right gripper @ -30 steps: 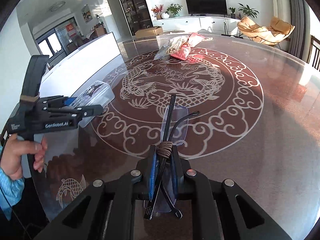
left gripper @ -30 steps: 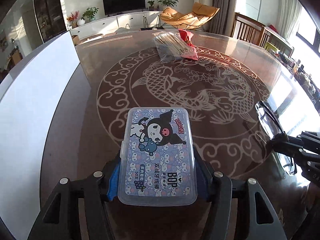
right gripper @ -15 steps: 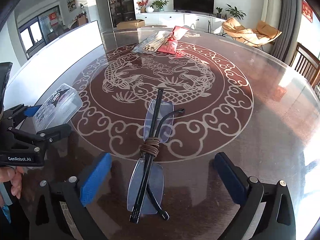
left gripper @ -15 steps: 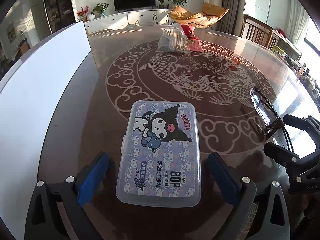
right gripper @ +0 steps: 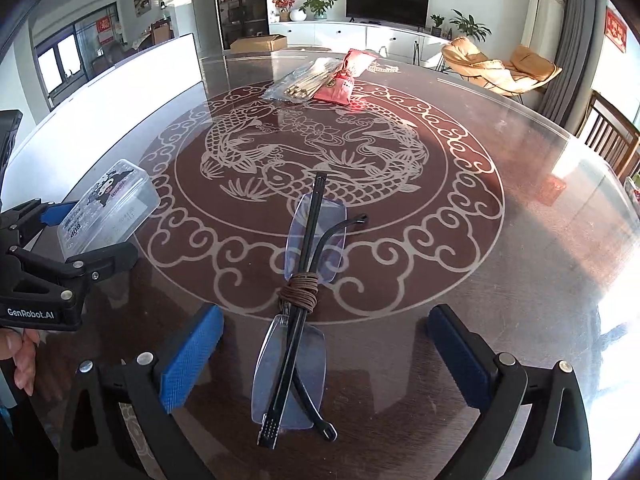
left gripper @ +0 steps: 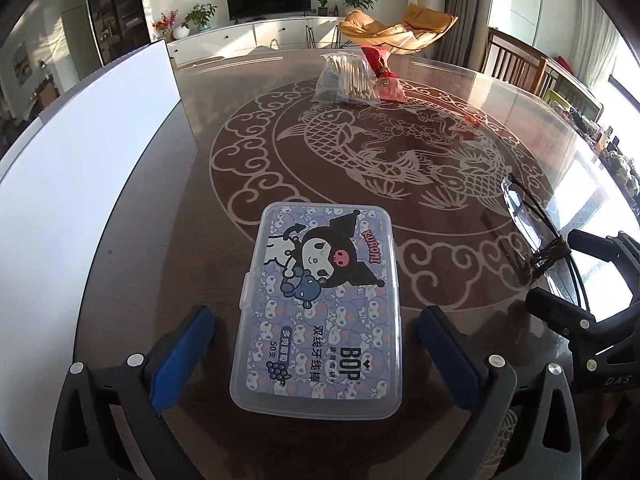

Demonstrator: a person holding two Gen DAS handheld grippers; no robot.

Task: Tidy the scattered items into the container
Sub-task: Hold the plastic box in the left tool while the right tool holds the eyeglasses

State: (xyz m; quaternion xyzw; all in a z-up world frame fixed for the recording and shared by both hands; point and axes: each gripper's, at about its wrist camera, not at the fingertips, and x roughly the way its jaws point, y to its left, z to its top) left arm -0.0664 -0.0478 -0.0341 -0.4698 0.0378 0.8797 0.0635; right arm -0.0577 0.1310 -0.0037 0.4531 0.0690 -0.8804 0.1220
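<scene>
Left wrist view: box (left gripper: 320,304) is lying between wide left gripper (left gripper: 320,354) pads, untouched; glasses (right gripper: 298,312) likewise inside wide right gripper (right gripper: 326,354).

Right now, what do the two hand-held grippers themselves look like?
Both match: the left hand-held gripper and right hand-held gripper have black angular frames, silver screw heads and blue textured pads. White "GenRobot.AI" lettering marks the left one's side. A blue sleeve edge shows at the frame's lower left.

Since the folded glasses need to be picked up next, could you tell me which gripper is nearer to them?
Right. The right gripper straddles the folded glasses, open, pads clear of them. The left gripper is off to one side, open around the plastic floss-pick box.
</scene>
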